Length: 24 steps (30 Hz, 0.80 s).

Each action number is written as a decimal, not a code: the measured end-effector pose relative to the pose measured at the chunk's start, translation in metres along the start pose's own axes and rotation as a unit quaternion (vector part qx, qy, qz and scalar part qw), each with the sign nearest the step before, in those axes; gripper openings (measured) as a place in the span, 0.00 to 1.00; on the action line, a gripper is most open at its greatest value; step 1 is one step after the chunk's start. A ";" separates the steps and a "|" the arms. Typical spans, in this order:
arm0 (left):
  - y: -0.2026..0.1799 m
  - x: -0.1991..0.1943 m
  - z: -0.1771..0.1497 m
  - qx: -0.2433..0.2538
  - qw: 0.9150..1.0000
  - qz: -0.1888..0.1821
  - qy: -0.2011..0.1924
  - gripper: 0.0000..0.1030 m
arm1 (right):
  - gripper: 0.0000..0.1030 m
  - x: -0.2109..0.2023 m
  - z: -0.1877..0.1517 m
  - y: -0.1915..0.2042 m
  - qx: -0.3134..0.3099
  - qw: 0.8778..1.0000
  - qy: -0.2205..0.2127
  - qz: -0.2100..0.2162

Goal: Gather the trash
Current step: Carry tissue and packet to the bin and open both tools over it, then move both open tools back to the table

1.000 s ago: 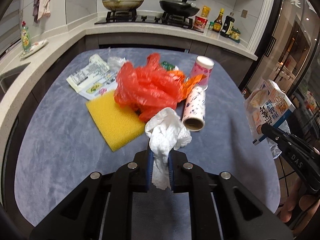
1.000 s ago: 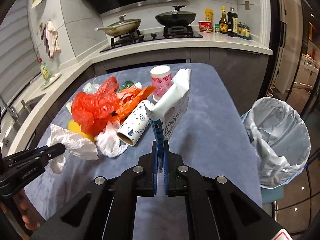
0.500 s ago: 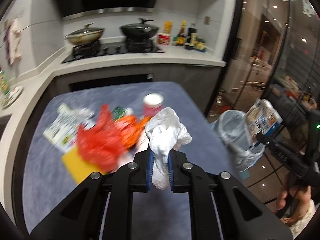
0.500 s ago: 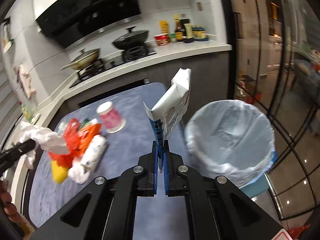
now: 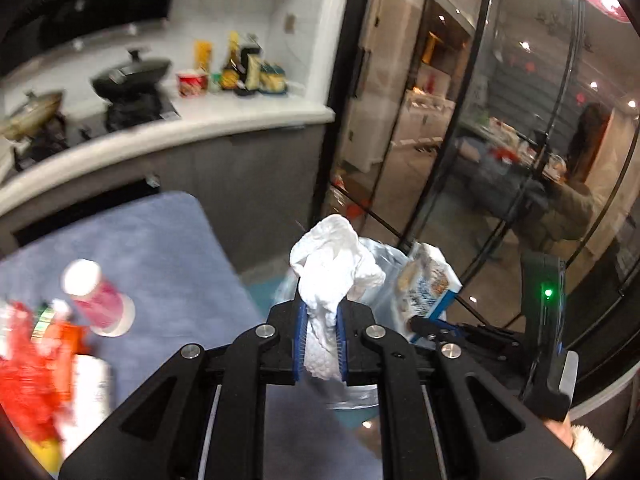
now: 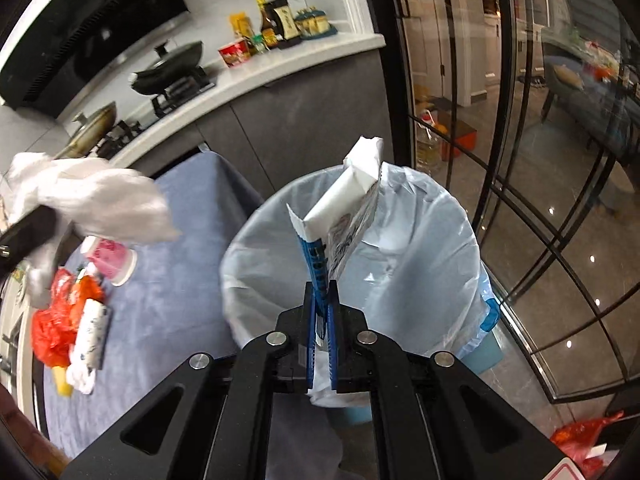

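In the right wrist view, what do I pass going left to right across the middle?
Crumpled white tissue in the left claw → pink paper cup on the blue table → white-and-blue snack packet in the right claw, over the lined trash bin → glass doors.

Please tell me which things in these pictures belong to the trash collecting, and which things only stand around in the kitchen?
Part of the job:
- crumpled white paper towel, held in left gripper
- blue-and-white empty snack packet, held in right gripper
- bin lined with a pale plastic bag
- red plastic bag, on the table

Only standing around:
- black wok
- dark sauce bottles
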<state>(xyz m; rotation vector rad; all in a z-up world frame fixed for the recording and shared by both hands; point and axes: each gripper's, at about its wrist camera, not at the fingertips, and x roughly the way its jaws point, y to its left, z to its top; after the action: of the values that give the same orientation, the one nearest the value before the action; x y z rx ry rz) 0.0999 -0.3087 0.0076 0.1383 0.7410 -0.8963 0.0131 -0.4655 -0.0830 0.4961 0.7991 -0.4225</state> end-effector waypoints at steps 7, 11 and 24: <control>-0.018 0.087 -0.013 -0.010 0.997 -0.024 0.069 0.12 | 0.15 0.030 -0.003 -0.017 0.021 1.000 0.019 -0.002; -0.020 0.106 -0.021 -0.002 0.997 -0.023 0.079 0.17 | 0.52 0.024 -0.004 -0.023 0.030 0.999 -0.002 -0.013; 0.007 0.057 -0.019 -0.035 0.998 0.039 0.023 0.75 | 0.54 -0.024 -0.008 -0.007 0.009 0.998 -0.064 -0.025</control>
<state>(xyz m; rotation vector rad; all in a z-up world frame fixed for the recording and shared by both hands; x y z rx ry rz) 0.1175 -0.3343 -0.0446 0.1247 0.8038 -0.7944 -0.0103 -0.4622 -0.0709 0.4621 0.6864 -0.5037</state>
